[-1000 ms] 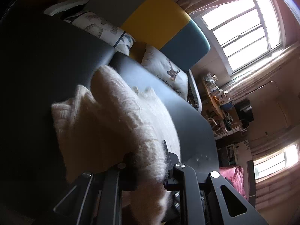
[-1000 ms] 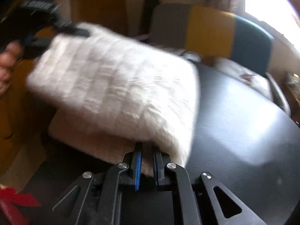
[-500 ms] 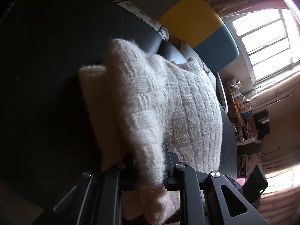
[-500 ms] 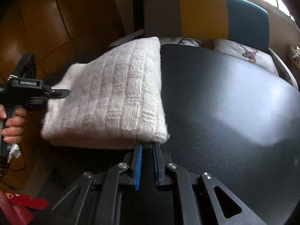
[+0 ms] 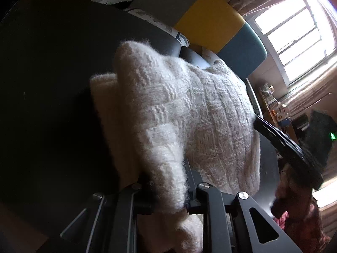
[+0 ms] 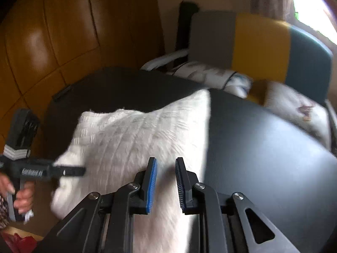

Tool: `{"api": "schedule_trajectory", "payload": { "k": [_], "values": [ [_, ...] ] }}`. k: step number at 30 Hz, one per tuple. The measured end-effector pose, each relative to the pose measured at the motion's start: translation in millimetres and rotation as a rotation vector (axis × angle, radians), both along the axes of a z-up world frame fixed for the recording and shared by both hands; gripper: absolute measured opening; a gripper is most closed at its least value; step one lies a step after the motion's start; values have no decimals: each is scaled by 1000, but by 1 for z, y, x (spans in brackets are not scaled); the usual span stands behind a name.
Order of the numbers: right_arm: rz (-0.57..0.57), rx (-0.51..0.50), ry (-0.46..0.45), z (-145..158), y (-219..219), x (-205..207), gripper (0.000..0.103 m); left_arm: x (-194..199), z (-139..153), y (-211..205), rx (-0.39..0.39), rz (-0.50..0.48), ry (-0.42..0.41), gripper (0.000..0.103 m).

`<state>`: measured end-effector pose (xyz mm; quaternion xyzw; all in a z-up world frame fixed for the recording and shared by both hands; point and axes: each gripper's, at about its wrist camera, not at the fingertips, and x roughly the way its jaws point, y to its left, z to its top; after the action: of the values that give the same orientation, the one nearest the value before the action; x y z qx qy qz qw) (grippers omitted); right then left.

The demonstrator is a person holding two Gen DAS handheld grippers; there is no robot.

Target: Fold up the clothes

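Note:
A white knitted sweater lies folded on the black round table. My left gripper pinches a bunched edge of it at the near side; its jaws are opening, with the knit still pressed between them. In the right wrist view the sweater spreads to the table's left edge, where the left gripper grips its side, held by a hand. My right gripper hovers over the sweater's near right corner. Its jaws are opening and stand apart with nothing between the blue pads.
A chair with a grey, yellow and teal back stands behind the table, printed cushions on its seat. Wooden wall panels rise at the left. A bright window is at the far right. Bare table lies right of the sweater.
The lifted half of the sweater came down flat onto the table. My right gripper let go of its edge, spread its jaws and moved over the sweater. The left gripper sank with its edge.

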<state>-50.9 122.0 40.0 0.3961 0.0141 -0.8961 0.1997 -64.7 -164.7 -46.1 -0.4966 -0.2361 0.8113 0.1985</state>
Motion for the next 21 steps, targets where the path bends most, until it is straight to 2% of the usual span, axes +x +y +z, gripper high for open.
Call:
{"api": "schedule_trajectory", "payload": {
  "k": [3, 5, 7, 8, 12, 14, 17, 19, 21],
  "values": [
    [51, 2, -47, -11, -28, -21, 18, 2, -6, -7, 41, 15, -3, 22],
    [91, 161, -37, -25, -58, -27, 18, 5, -7, -10, 42, 21, 5, 22],
    [96, 250, 2, -38, -68, -28, 18, 8, -4, -11, 15, 33, 23, 22],
    [87, 248, 2, -40, -68, -30, 18, 10, -1, -10, -9, 35, 38, 22],
    [86, 287, -3, -43, -62, -29, 13, 11, 3, 0, -85, 0, 63, 23],
    [74, 304, -8, -46, -55, -26, 13, 11, 1, 8, -77, -9, 49, 23],
    [12, 302, -25, -50, -29, -20, 13, 8, -4, 32, -23, -62, 20, 24],
    [-57, 305, -26, -51, -4, -8, 13, 10, -1, 60, -36, -125, 32, 24],
    [-142, 297, -29, -52, 27, 6, 13, 14, 3, 96, -88, -198, 67, 25]
  ]
}}
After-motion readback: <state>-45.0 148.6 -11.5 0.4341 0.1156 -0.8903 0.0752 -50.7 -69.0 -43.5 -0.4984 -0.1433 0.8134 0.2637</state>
